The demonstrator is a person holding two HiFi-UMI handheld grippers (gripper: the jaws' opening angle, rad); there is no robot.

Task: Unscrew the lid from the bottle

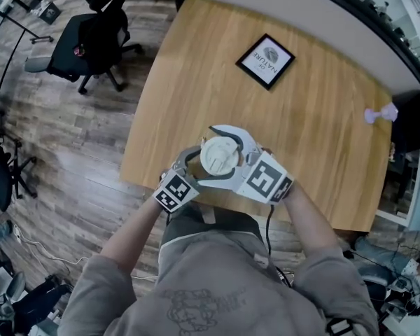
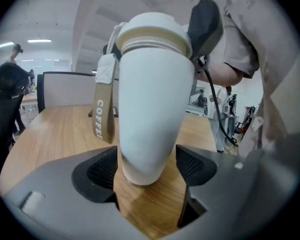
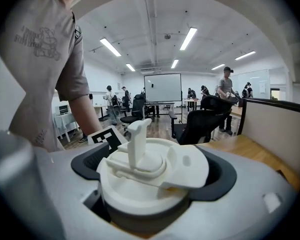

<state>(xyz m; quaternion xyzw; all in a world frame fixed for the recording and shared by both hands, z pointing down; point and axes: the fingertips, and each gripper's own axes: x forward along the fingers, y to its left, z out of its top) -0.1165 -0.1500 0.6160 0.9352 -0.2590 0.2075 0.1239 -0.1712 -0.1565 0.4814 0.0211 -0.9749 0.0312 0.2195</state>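
A white tapered bottle [image 2: 150, 99] stands upright on the wooden table [image 1: 196, 68] near its front edge, seen from above in the head view as the bottle [image 1: 211, 161]. Its cream lid [image 3: 150, 171] has a flip spout and a tan strap [image 2: 103, 115] marked COFFEE. My left gripper [image 2: 146, 166] is shut on the bottle's lower body, a pad [image 2: 97, 171] on each side. My right gripper [image 3: 152, 176] is shut round the lid from above, and its dark pad [image 2: 206, 26] shows beside the lid [image 2: 152, 31]. Both grippers, left [image 1: 194, 172] and right [image 1: 227, 145], crowd the bottle.
A black-framed card [image 1: 266, 60] lies further back on the table. A small purple object [image 1: 380, 113] sits at the right edge. A black office chair [image 1: 91, 40] stands on the wood floor to the left. The table's front edge runs just under the grippers.
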